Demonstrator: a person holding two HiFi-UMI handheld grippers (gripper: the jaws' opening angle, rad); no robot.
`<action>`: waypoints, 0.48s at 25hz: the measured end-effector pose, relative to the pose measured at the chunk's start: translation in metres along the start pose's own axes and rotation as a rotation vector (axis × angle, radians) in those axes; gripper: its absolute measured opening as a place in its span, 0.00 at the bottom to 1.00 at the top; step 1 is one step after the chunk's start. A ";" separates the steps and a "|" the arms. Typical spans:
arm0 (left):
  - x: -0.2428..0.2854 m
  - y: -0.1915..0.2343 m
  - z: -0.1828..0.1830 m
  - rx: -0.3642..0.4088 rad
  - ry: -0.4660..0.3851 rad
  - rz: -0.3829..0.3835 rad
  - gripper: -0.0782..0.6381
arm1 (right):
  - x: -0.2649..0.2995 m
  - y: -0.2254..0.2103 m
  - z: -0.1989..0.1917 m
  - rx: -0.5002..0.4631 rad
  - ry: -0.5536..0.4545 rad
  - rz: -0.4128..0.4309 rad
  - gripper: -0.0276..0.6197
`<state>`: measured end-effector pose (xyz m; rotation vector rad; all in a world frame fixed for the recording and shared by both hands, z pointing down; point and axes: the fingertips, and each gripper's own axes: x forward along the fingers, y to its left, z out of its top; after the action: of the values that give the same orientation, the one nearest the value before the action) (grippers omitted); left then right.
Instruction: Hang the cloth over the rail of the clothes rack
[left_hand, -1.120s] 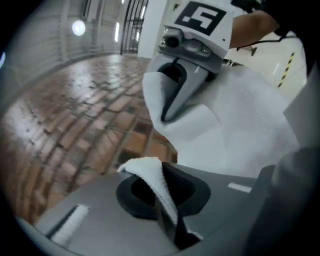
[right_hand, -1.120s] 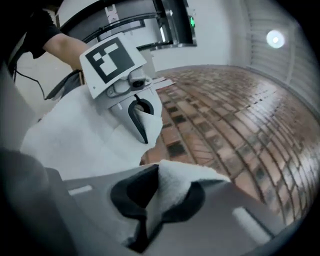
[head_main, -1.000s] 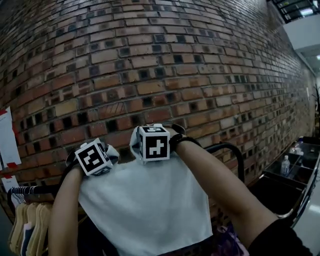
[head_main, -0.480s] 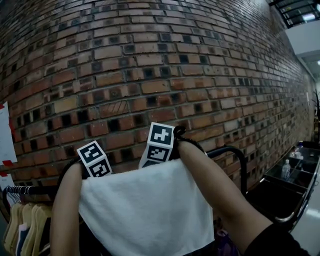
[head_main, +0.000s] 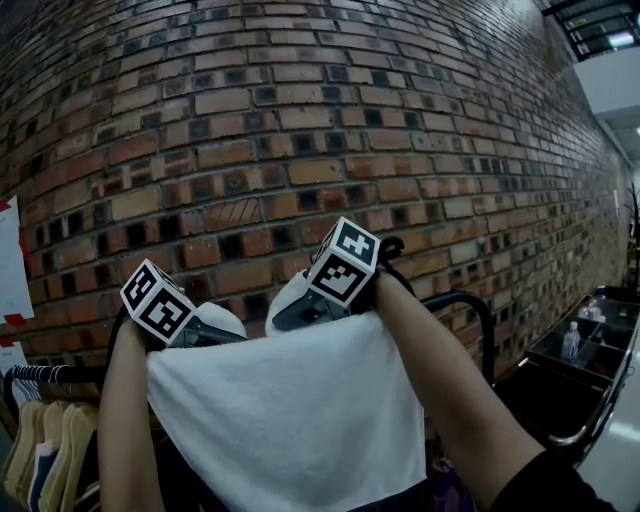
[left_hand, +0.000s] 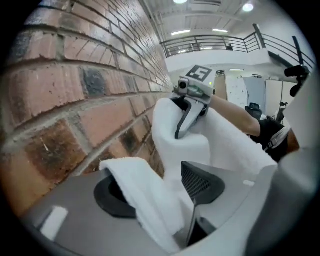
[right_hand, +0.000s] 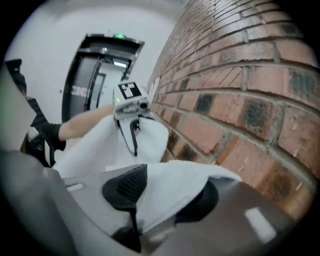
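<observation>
Hanging a cloth at a rack before a brick wall (head_main: 300, 120), read left to right. At far left a paper sheet (head_main: 10, 265) is stuck to the wall. Below it, wooden hangers (head_main: 45, 445) crowd a low bar (head_main: 50, 376). The left arm (head_main: 125, 430) carries the left gripper (left_hand: 157, 192) at the cloth's upper left corner. Its fingers (left_hand: 200, 182) stand apart, having just been opening, and a fold of the cloth lies loose in the gap, draped over one pad. The white cloth (head_main: 290, 420) spreads between the two arms, its lower part hanging toward the camera and its upper corners bunched at the grippers. The right gripper (right_hand: 165, 195) sits at the upper right corner. Its fingers (right_hand: 125, 187) are likewise spread, having just been opening, with the cloth's edge slack between them. Beside the right arm (head_main: 440, 380) the black rail (head_main: 472, 305) emerges from behind the cloth and bends down. The cloth hides the rail's run, so whether it rests on the rail cannot be seen. At far right a bottle (head_main: 570, 335) stands in a dark cart (head_main: 598, 410).
</observation>
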<state>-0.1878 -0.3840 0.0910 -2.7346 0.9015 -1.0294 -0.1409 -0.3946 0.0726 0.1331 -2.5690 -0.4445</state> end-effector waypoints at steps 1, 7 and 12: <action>-0.002 0.001 0.000 -0.017 -0.010 0.000 0.49 | 0.001 -0.002 -0.003 -0.008 0.016 -0.013 0.30; 0.000 0.018 -0.055 -0.078 0.249 0.074 0.44 | -0.008 0.001 0.008 -0.022 -0.067 -0.003 0.30; -0.026 0.014 0.027 0.067 -0.190 0.102 0.44 | -0.010 -0.004 0.008 -0.056 -0.066 -0.046 0.30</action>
<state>-0.1932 -0.3845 0.0515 -2.6448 0.9461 -0.7524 -0.1362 -0.3941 0.0596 0.1602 -2.6193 -0.5463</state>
